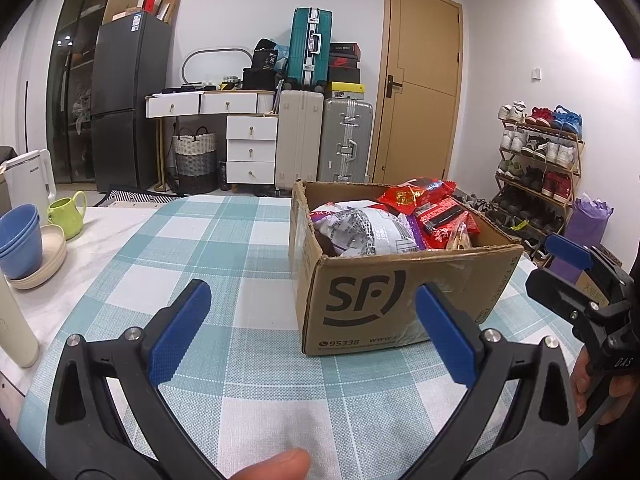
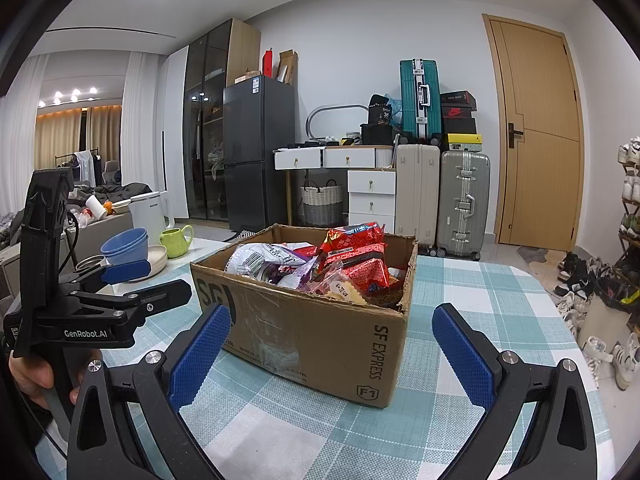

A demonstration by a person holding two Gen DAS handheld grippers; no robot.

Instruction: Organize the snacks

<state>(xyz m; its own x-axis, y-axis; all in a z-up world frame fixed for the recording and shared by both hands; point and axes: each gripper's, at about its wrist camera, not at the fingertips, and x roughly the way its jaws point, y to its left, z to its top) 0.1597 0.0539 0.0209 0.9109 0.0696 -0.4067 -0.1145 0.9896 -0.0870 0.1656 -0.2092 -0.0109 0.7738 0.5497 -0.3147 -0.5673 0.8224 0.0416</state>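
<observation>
A brown SF Express cardboard box stands open on the checked tablecloth, and it also shows in the right wrist view. It holds several snack packets: red ones and a white-and-purple bag. My left gripper is open and empty, low over the cloth just in front and left of the box. My right gripper is open and empty, facing the box's near corner. Each gripper shows at the edge of the other's view.
On the table's left stand blue bowls on a cream plate, a green mug, a white kettle and a cream bottle. Beyond the table are a fridge, drawers, suitcases, a door and a shoe rack.
</observation>
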